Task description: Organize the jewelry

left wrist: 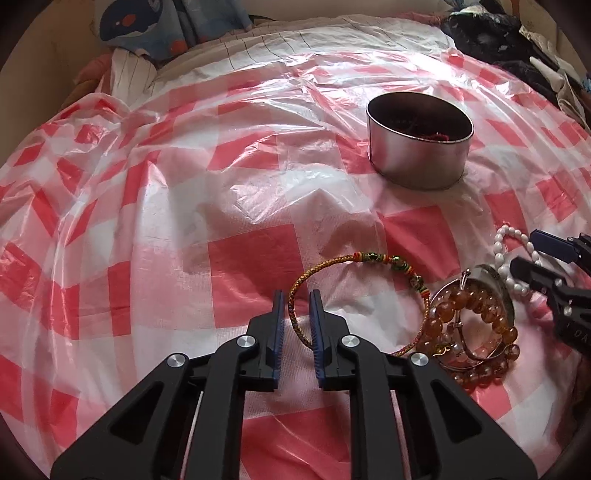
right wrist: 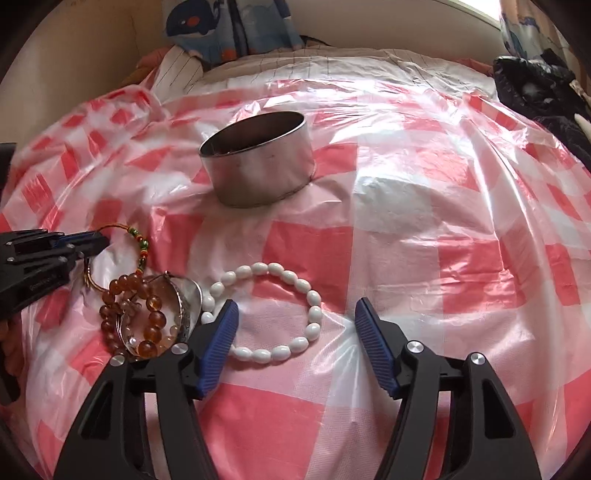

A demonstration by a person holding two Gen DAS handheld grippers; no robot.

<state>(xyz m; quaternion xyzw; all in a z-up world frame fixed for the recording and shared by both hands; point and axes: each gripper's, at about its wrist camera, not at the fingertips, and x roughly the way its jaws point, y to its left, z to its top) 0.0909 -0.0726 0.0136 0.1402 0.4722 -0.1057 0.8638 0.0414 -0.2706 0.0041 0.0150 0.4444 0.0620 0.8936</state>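
Lying on the checked plastic sheet (left wrist: 255, 254), the braided cord bracelet (left wrist: 295, 295) passes between the left gripper's (left wrist: 296, 295) narrowly parted fingers; whether they pinch it is unclear. Spread wide, the right gripper (right wrist: 295, 304) straddles the white bead bracelet (right wrist: 295, 277), near the steel tin (right wrist: 258, 173).

A bed draped in a glossy red-and-white checked plastic sheet (left wrist: 255, 254), bright with glare, fills the room. Behind it lies striped bedding (right wrist: 295, 62) against a cream wall (right wrist: 92, 48), with a blue whale-print cloth (right wrist: 229, 29) hanging above (another at the far right). Dark clothing (right wrist: 535, 92) is heaped at the bed's right edge.
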